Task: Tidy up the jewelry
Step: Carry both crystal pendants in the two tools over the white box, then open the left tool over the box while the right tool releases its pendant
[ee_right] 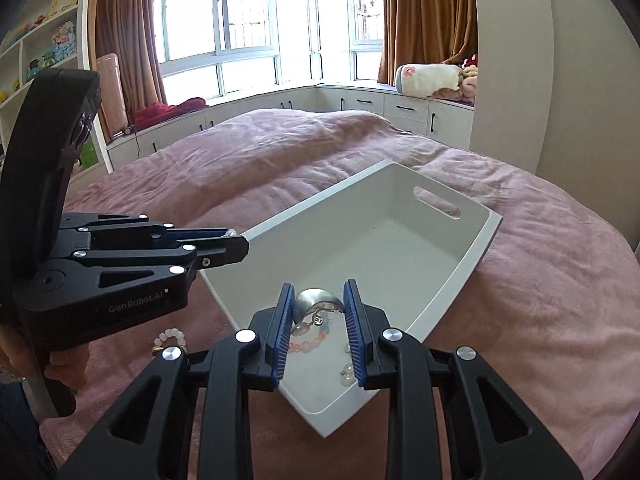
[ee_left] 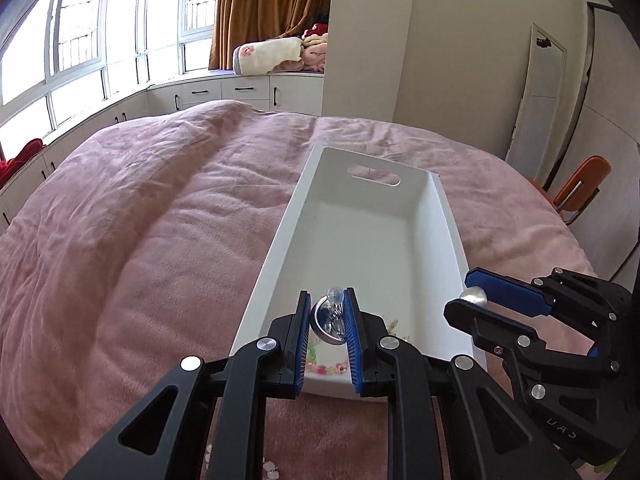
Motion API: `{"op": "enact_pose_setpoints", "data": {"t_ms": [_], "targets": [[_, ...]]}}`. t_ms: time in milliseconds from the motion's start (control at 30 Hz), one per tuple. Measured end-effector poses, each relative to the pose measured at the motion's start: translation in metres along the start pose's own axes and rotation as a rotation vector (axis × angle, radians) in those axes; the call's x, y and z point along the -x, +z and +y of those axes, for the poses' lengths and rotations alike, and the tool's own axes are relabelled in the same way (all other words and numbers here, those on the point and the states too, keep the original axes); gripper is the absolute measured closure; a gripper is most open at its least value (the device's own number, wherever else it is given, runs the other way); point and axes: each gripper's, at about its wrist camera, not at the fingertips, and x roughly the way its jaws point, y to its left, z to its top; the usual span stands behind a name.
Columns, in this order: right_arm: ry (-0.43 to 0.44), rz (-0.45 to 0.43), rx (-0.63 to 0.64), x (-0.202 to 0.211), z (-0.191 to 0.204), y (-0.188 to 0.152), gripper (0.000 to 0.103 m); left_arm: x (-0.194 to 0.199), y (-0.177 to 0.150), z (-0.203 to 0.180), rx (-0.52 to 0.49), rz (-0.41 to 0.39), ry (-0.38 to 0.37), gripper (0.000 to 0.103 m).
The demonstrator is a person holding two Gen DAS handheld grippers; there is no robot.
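A white tray (ee_left: 280,236) with a handle slot lies on the pink bedspread; it also shows in the right wrist view (ee_right: 452,292). My left gripper (ee_left: 327,306) is shut on a silver dome earring (ee_left: 325,320) over the tray's near end. My right gripper (ee_right: 317,300) is shut on a second silver dome earring (ee_right: 316,300) over the tray; it shows at the right of the left wrist view (ee_left: 472,294). A pink bead bracelet (ee_right: 308,344) and small pieces (ee_right: 347,372) lie inside the tray. A white bead bracelet (ee_right: 170,338) lies on the bedspread left of the tray.
The pink bedspread (ee_left: 140,220) spreads around the tray. White cabinets (ee_right: 360,104) and windows run behind the bed. An orange chair (ee_left: 580,188) stands at the bed's right. A shelf with toys (ee_right: 40,40) stands at the left. Small white beads (ee_left: 272,472) lie on the bedspread near me.
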Motion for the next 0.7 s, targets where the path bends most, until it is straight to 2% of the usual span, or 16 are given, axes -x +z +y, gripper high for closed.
{"op": "enact_pose_setpoints", "data": {"t_ms": [167,300,467,600,667,700], "targets": [[-0.044,0.008,-0.032,-0.014,-0.019,0.008,0.077,-0.024,0.018,-0.013,-0.03,0.028,0.011,0.082],[-0.071,0.029,-0.067,-0.027,-0.036,0.015,0.077,-0.051,0.027,-0.017,-0.005,0.097,0.019,0.082],[-0.053,0.059,-0.131,-0.038,-0.051,0.018,0.077,-0.07,0.033,-0.027,-0.019,0.138,0.038,0.082],[-0.067,0.072,-0.117,-0.041,-0.051,0.015,0.077,-0.073,0.034,-0.028,-0.022,0.151,0.048,0.081],[-0.081,0.084,-0.105,-0.042,-0.049,0.014,0.076,-0.076,0.034,-0.029,-0.023,0.155,0.056,0.075],[-0.087,0.085,-0.101,-0.042,-0.05,0.013,0.074,-0.076,0.034,-0.029,-0.029,0.155,0.069,0.064]]}}
